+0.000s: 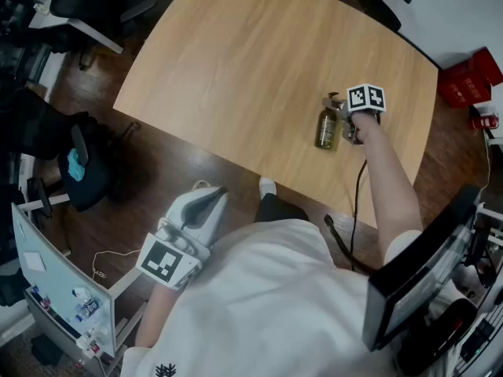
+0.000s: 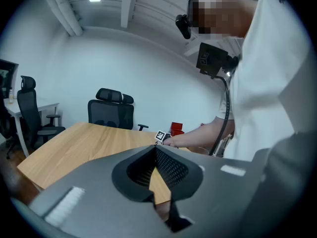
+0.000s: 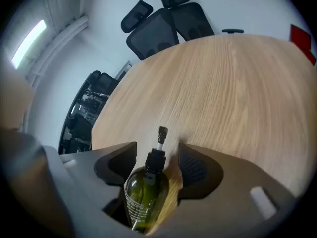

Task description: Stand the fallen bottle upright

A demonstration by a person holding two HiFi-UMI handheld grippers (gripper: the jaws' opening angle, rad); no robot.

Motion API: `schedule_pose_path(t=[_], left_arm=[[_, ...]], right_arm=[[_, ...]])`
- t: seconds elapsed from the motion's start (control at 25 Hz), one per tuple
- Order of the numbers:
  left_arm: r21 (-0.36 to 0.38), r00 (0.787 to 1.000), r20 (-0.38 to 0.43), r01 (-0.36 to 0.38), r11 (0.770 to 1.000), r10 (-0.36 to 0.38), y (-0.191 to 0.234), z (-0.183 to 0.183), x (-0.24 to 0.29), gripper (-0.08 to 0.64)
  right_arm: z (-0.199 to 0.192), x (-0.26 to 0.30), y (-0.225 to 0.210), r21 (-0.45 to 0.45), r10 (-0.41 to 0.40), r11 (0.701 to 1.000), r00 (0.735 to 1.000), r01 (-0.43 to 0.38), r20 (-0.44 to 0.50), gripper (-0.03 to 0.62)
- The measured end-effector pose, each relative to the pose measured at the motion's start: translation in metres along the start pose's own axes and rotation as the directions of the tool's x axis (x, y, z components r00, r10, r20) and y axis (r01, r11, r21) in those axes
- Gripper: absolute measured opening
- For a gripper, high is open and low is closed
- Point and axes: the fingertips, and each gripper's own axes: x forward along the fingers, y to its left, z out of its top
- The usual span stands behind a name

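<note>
A green bottle (image 1: 327, 127) with a black pump top lies on its side on the wooden table (image 1: 236, 69), near the right front edge, with the pump pointing away from me. My right gripper (image 1: 346, 126) reaches down over it. In the right gripper view the bottle (image 3: 144, 195) lies between the wide open jaws of the right gripper (image 3: 156, 155), and bare wood shows between the bottle and the right pad. My left gripper (image 1: 206, 199) hangs off the table beside my body. In its own view the left gripper (image 2: 156, 150) is shut with nothing in it.
Black office chairs (image 3: 163, 24) stand at the far side of the table. A red box (image 1: 468, 77) sits on the floor to the right. A dark monitor (image 1: 416, 273) and cables crowd the near right. A desk with clutter (image 1: 55, 289) stands at the lower left.
</note>
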Motion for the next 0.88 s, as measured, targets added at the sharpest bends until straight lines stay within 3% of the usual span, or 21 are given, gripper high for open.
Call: schedule_pose_path(t=[0.08, 0.24, 0.4, 0.52, 0.72, 0.88], left_arm=[[0.002, 1.0, -0.009, 0.001, 1.0, -0.001, 0.002, 0.003, 0.008, -0.002], [-0.005, 1.0, -0.016, -0.008, 1.0, 0.008, 0.009, 0.009, 0.023, -0.002], [-0.005, 1.0, -0.021, 0.01, 1.0, -0.01, 0.008, 0.014, 0.036, -0.002], [-0.002, 0.999, -0.027, 0.027, 1.0, -0.027, 0.006, 0.018, 0.041, -0.002], [0.011, 0.998, -0.029, 0.054, 0.998, -0.054, -0.001, 0.02, 0.045, -0.002], [0.016, 0.997, -0.033, 0.075, 0.997, -0.074, -0.009, 0.019, 0.046, -0.002]], right_arm=[[-0.004, 0.005, -0.002, 0.033, 0.024, 0.999, 0.999, -0.023, -0.028, 0.262], [-0.006, 0.005, 0.001, 0.043, 0.06, 0.997, 0.997, -0.058, -0.043, 0.159], [-0.002, -0.005, 0.011, -0.027, 0.056, 0.998, 0.998, -0.055, 0.013, 0.139], [0.01, -0.024, 0.031, -0.149, 0.062, 0.988, 0.993, -0.046, 0.105, 0.135], [0.025, -0.065, 0.062, -0.375, 0.058, 0.925, 0.957, 0.055, 0.285, 0.129], [0.019, -0.089, 0.077, -0.485, 0.076, 0.862, 0.911, 0.144, 0.406, 0.127]])
